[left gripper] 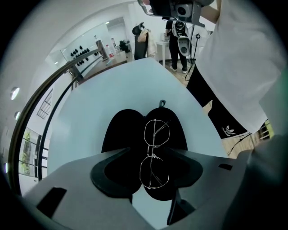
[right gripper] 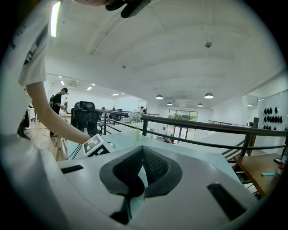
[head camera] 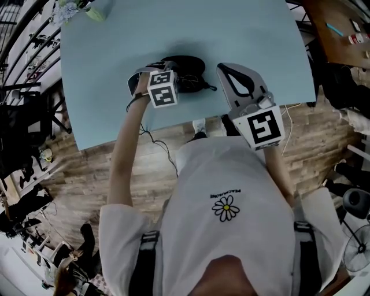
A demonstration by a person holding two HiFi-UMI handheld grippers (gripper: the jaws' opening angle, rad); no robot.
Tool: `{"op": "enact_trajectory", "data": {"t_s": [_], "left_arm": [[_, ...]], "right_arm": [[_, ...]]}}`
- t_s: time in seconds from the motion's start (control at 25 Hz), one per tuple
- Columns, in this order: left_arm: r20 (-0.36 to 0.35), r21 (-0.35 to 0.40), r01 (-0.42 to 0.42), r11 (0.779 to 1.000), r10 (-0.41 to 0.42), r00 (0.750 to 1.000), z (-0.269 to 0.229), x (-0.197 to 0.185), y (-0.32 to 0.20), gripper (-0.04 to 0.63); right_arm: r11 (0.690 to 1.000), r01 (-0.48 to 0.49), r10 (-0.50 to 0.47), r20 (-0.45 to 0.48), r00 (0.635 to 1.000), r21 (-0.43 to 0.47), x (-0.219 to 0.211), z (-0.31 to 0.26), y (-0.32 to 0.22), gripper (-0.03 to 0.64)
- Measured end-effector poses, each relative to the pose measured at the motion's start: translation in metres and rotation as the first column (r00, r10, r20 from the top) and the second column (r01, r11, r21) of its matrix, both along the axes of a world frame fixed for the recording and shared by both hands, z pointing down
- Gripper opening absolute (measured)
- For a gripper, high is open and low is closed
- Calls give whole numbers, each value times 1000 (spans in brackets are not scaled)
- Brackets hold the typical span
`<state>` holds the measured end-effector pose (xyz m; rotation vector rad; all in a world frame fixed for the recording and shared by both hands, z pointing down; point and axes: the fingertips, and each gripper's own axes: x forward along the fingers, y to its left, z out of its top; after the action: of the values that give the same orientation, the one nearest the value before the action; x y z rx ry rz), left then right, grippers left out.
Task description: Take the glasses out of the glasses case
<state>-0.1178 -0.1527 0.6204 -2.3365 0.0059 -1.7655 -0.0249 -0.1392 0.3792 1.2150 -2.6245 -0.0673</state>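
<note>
A black glasses case (left gripper: 121,130) lies open on the light blue table (head camera: 115,69), its two halves spread flat. Thin wire-framed glasses (left gripper: 150,155) rest in the right half. My left gripper (left gripper: 150,173) points steeply down over the case (head camera: 188,66), open, with its jaws on either side of the nearer lens and not touching it. In the head view its marker cube (head camera: 162,88) hides the jaws. My right gripper (right gripper: 143,164) hovers roughly level over the table's near right part (head camera: 226,72), shut with nothing in it.
A small vase with flowers (head camera: 95,13) stands at the table's far left corner. A dark cable (head camera: 156,139) hangs off the near edge. A railing (left gripper: 54,85) runs along the left side, and a wooden desk (head camera: 341,29) stands to the right.
</note>
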Motion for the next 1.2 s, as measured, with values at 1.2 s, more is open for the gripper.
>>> {"op": "enact_trajectory", "data": {"t_s": [1.2], "left_arm": [[79, -234, 39, 972, -21, 997, 8, 4, -9, 77]], "right_arm": [[998, 63, -61, -160, 985, 7, -2, 15, -10, 9]]}}
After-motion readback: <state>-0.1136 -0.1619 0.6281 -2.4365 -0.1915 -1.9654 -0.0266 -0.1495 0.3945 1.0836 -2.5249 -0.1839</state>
